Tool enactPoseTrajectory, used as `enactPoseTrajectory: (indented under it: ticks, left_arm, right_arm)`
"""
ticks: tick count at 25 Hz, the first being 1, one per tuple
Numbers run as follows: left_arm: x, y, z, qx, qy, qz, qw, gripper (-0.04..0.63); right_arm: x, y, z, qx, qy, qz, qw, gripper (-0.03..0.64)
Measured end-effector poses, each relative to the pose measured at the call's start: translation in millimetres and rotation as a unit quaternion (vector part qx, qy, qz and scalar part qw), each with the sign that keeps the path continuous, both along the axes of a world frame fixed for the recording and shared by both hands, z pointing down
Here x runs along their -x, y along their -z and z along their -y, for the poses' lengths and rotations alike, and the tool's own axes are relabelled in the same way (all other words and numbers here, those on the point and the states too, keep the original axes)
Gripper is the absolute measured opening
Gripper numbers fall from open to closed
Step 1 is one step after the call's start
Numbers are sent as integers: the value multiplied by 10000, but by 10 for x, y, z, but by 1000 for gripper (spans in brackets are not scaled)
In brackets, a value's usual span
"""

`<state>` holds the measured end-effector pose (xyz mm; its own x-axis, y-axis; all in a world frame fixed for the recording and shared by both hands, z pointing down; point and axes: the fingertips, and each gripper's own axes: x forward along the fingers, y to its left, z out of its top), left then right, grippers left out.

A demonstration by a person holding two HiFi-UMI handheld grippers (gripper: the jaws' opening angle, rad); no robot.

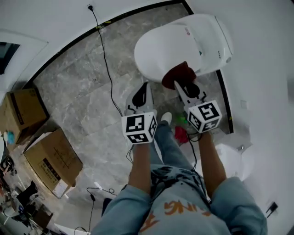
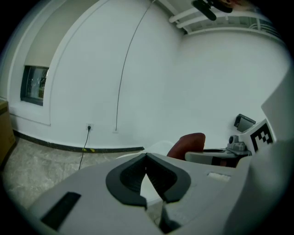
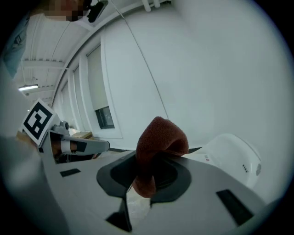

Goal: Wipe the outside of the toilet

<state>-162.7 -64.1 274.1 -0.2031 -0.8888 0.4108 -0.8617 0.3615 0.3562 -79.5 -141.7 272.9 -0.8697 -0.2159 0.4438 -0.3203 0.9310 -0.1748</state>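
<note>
The white toilet [image 1: 183,43] with its lid down stands against the wall at the top of the head view. My right gripper [image 1: 180,81] is shut on a dark red cloth [image 1: 179,73] that rests at the near edge of the toilet's front. In the right gripper view the cloth [image 3: 156,151] bulges up between the jaws, with the toilet [image 3: 229,153] just beyond. My left gripper [image 1: 143,92] is shut with nothing in it, held left of the cloth, near the bowl's front. The left gripper view shows the cloth [image 2: 188,144] to its right.
A black cable [image 1: 106,69] runs from a wall socket [image 1: 90,8] across the grey marble floor [image 1: 87,105]. Cardboard boxes [image 1: 53,160] stand at the left. A white bin or fixture [image 1: 239,158] sits at the right by the wall. The person's legs fill the bottom.
</note>
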Motion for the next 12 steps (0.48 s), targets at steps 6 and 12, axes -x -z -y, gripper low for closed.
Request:
enactPoseTrajectory:
  ticks: [6,12]
  left_arm:
    - [-234,1013,112,-456,130,423,9980,-6]
    - [-342,1916,96,-1038,340,905,9899,-6]
  right_arm:
    - [-333,1005,263,-346,-617,574,9958,77]
    - [-442,1928,311,-759,-783,1149,9874,77]
